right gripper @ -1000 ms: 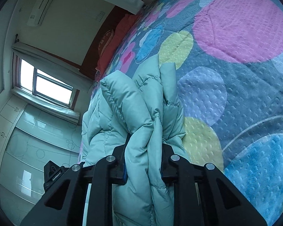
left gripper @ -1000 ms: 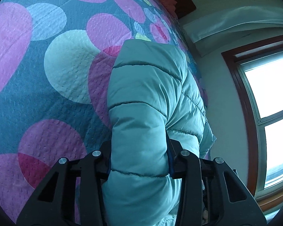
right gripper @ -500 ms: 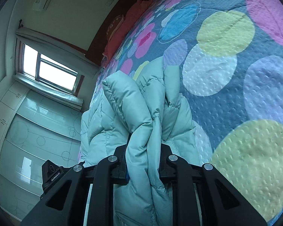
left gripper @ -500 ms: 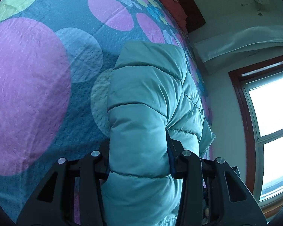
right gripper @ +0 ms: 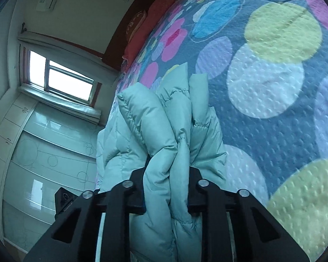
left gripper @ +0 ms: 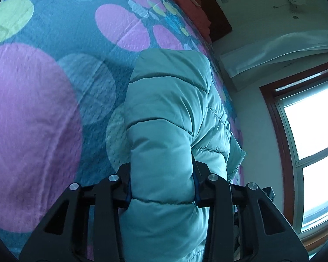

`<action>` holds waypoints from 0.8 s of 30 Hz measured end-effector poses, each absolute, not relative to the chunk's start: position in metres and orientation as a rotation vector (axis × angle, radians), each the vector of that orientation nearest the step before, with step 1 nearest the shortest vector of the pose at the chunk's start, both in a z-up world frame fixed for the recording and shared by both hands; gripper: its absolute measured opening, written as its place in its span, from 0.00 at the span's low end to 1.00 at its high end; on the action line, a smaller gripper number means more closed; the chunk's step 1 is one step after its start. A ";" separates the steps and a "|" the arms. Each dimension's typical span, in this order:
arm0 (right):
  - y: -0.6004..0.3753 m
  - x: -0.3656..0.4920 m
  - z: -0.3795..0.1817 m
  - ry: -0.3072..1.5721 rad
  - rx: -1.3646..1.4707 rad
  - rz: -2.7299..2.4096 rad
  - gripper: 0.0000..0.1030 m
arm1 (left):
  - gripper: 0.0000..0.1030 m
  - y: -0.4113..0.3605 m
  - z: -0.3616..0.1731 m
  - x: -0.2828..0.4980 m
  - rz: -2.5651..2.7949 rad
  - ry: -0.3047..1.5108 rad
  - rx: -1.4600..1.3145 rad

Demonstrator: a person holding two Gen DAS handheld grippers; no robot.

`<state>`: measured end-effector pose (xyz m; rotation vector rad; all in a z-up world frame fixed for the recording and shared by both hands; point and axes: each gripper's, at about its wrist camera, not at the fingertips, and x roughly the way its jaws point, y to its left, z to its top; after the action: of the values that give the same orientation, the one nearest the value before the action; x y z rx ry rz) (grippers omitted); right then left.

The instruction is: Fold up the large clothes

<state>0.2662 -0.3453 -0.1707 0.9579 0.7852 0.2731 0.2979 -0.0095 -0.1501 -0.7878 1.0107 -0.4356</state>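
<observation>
While both grippers carry the puffy teal jacket (left gripper: 164,135) above the spotted bed (left gripper: 43,109), the left gripper (left gripper: 161,185) and right gripper (right gripper: 167,187) each have jaws pinching thick padding. Judged mid-fold; next, lay it flat, edges aligned.

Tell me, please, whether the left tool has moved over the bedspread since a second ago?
Yes. The left tool, shut on the puffer jacket, has travelled toward the headboard: the bedspread circles slid back, and the headboard looks nearer.

Both wrist views close, sharing jacket (left gripper: 164,113), bedspread (right gripper: 273,120)
</observation>
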 end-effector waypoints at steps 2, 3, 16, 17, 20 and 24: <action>-0.337 0.279 -0.165 0.781 0.926 0.281 0.17 | 0.36 -0.003 -0.145 0.306 -0.423 0.992 -0.780; -0.333 0.285 -0.164 0.779 0.915 0.284 0.16 | 0.36 0.000 -0.145 0.309 -0.417 0.987 -0.785; -0.324 0.275 -0.166 0.820 0.879 0.246 0.41 | 0.55 0.032 -0.158 0.306 -0.395 1.001 -0.821; -0.327 0.266 -0.164 0.817 0.894 0.237 0.50 | 0.58 0.035 -0.156 0.298 -0.394 0.995 -0.815; -0.330 0.236 -0.160 0.808 0.934 0.254 0.60 | 0.68 0.042 -0.155 0.271 -0.399 0.982 -0.802; -0.323 0.205 -0.168 0.838 0.953 0.262 0.61 | 0.72 0.042 -0.167 0.244 -0.411 1.008 -0.810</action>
<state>0.2048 -0.3234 -0.1684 0.9532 0.8383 0.2616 0.2442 0.0419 -0.1667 -0.8097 1.0084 -0.4109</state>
